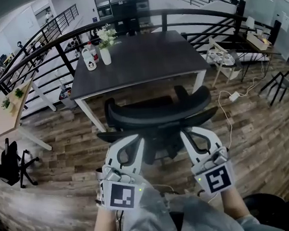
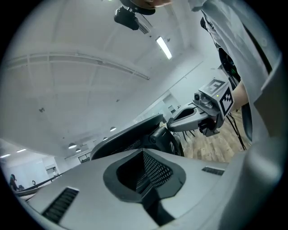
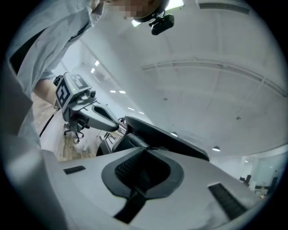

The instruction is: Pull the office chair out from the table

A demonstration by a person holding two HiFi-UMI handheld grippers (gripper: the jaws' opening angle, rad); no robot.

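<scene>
Overhead, we see the office chair [image 1: 156,111] at the near edge of the bench [image 1: 144,52], left tool [image 1: 132,139] and right tool [image 1: 187,134] at its stiff back rim, the place to pull. It should roll easily, though a cable [image 1: 223,112] lies right. Left gripper view: jaws pressed together against the office chair [image 2: 130,134]. Right gripper view: likewise

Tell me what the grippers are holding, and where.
Both hold the office chair: left gripper and right gripper each clamp the lower edge of its back.
</scene>
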